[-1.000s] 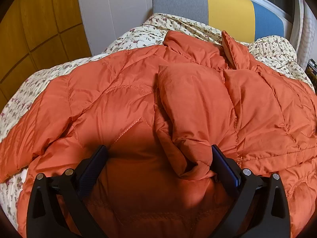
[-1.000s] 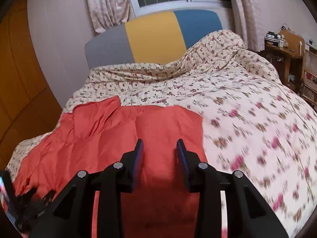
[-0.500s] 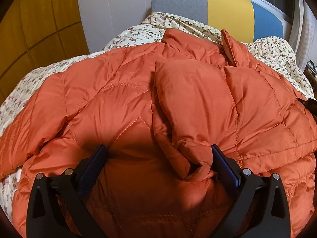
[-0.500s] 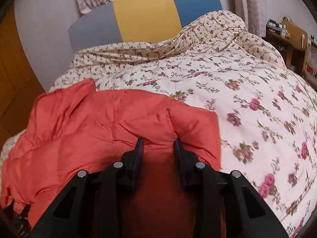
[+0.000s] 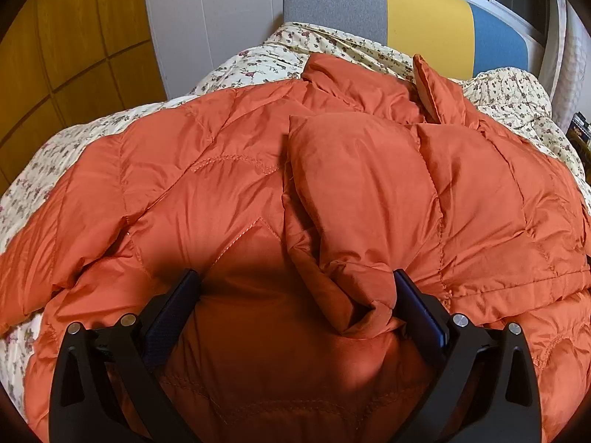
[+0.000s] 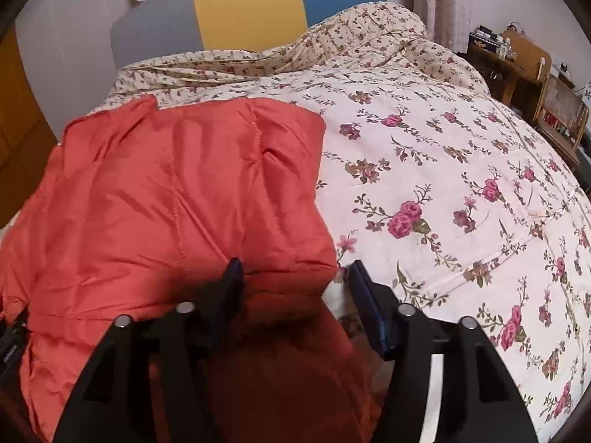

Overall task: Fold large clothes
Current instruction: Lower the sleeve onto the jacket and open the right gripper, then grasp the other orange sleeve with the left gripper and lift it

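Note:
An orange quilted down jacket [image 5: 351, 184] lies spread on the bed, one sleeve folded across its middle down to a crumpled cuff [image 5: 365, 313]. My left gripper [image 5: 295, 288] rests low on the jacket with its jaws wide apart; puffy fabric bulges between them and the cuff lies against the right pad. In the right wrist view the jacket [image 6: 177, 192] shows a folded side panel. My right gripper [image 6: 295, 277] is at that panel's near corner and its jaws are opening. The corner sits between them, and the right pad stands clear of the cloth.
A floral quilt [image 6: 443, 184] covers the bed, bunched up towards the grey, yellow and blue headboard [image 6: 251, 3]. Wooden wardrobe panels [image 5: 74, 37] stand at the left. A cluttered wooden desk and a chair [image 6: 517, 62] are at the far right.
My right gripper came down onto the bed with the jacket's folded panel and spread its jaws, which had been narrow on the cloth. The left gripper kept still.

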A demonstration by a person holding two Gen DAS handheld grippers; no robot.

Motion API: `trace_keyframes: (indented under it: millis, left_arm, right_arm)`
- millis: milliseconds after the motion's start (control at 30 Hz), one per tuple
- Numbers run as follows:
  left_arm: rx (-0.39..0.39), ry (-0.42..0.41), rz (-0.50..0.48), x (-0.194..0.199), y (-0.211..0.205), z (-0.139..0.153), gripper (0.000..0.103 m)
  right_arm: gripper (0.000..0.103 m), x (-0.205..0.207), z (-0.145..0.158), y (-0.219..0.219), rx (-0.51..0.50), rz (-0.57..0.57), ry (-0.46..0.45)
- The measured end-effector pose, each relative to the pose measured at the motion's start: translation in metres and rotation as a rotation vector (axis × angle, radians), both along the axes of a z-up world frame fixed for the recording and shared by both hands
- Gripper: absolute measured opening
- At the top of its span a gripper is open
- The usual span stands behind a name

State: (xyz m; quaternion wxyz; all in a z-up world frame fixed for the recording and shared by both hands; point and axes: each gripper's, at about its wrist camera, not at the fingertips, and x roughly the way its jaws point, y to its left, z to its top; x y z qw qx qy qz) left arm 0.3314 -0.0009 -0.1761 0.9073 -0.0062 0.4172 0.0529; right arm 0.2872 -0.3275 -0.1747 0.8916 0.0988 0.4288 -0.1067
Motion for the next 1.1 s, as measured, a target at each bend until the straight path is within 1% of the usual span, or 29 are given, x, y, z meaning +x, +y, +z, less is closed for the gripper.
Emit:
trace_keyframes:
  millis: [67,133,200,267,333,400,467,500,633,700,833,900,1100]
  left_arm:
    - [0.0,0.002,0.0,0.0,0.0,0.0,0.1]
    - [0.004,0.009,-0.001,0.001,-0.001,0.001,0.1]
    - [-0.015,0.013,-0.009,-0.001,0.001,0.004,0.1]
    - [-0.066,0.014,-0.043,-0.007,0.009,0.011,0.1]
    - [-0.131,-0.003,-0.069,-0.018,0.019,0.018,0.1]
    - [-0.189,-0.029,-0.062,-0.03,0.032,0.026,0.1]
    - [-0.254,-0.066,-0.022,-0.045,0.054,0.035,0.1]
    - [-0.272,-0.088,0.007,-0.053,0.066,0.039,0.1]
    - [-0.305,-0.15,0.114,-0.077,0.112,0.051,0.1]
    - [-0.322,-0.156,0.169,-0.088,0.136,0.053,0.1]
    - [-0.387,-0.174,0.327,-0.12,0.19,0.051,0.1]
    - [-0.435,-0.177,0.402,-0.136,0.215,0.046,0.1]
    - [-0.503,-0.196,0.537,-0.174,0.255,0.035,0.1]
  right_arm:
    - [0.069,-0.001,0.0,0.003,-0.037,-0.012,0.002]
    - [0.08,-0.001,0.0,0.005,-0.071,-0.034,0.009]
    - [0.085,0.0,0.0,0.004,-0.094,-0.054,0.015]
    - [0.085,0.0,0.0,0.002,-0.094,-0.056,0.016]
    - [0.087,0.0,0.0,0.002,-0.098,-0.06,0.017]
    - [0.088,0.0,0.0,0.003,-0.101,-0.064,0.018]
    - [0.089,0.0,0.0,0.003,-0.104,-0.067,0.018]
    - [0.09,0.0,0.0,0.003,-0.105,-0.068,0.019]
    - [0.091,0.0,0.0,0.003,-0.106,-0.069,0.019]
    - [0.092,0.0,0.0,0.002,-0.104,-0.073,0.02]
    - [0.093,-0.001,0.0,0.003,-0.108,-0.078,0.021]
    - [0.093,-0.001,0.0,0.003,-0.112,-0.078,0.021]
    - [0.093,-0.001,0.0,0.002,-0.11,-0.078,0.02]
